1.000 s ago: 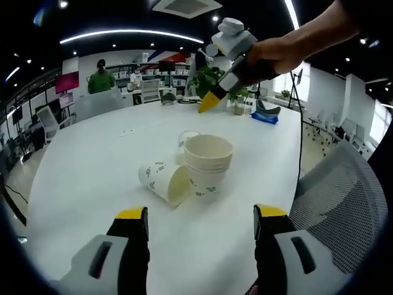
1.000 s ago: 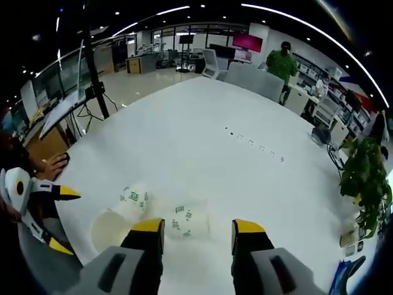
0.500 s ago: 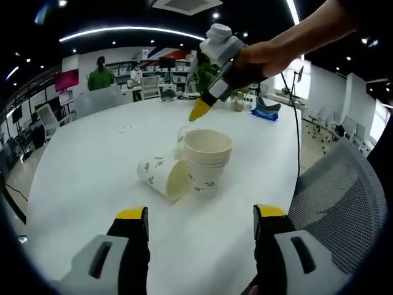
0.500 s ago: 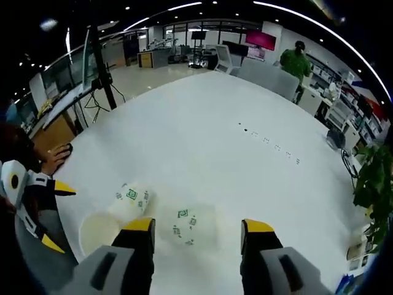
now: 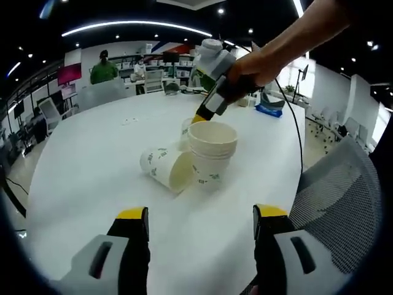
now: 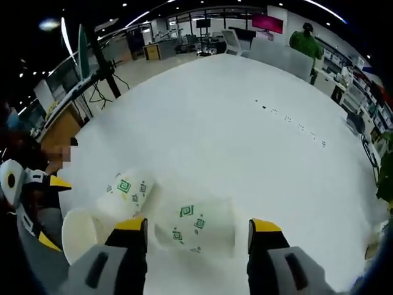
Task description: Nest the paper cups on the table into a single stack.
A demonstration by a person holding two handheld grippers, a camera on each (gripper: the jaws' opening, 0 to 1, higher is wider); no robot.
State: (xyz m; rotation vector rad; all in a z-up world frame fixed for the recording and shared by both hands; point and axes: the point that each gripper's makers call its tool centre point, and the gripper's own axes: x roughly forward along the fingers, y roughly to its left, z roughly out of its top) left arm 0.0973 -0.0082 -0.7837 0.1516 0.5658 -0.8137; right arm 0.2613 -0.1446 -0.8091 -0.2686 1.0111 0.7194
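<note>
We find both claws spread wide and holding nothing: the left gripper (image 5: 201, 222) hangs back from the cups, while the right gripper (image 6: 196, 232) is low over the upright stack of white paper cups with green square prints (image 6: 195, 225), whose side wall sits between its yellow-tipped jaws without our being able to confirm contact. In the left gripper view that stack (image 5: 212, 152) stands rim-up near the middle of the round white table (image 5: 86, 166), with 1 loose white paper cup lying on its side (image 5: 166, 171) touching or just beside its base, mouth toward us, and what appears to be another cup (image 5: 186, 128) partly hidden behind the stack; we cannot count the nested cups. In our judgement the main risk is a closing squeeze that dents the thin paper wall or tips the stack, since the grip would land on the side rather than squarely at the rim. A second risk is a jaw nudging the lying cup (image 6: 128, 193), which would roll freely on so smooth a top. The table surface is glossy and bare but for a row of small dark marks (image 6: 293, 121). The room is an open office with ceiling strip lights, desks, a grey mesh chair (image 5: 334, 203) at the table edge, and a person in green (image 5: 103, 69) in the background.
</note>
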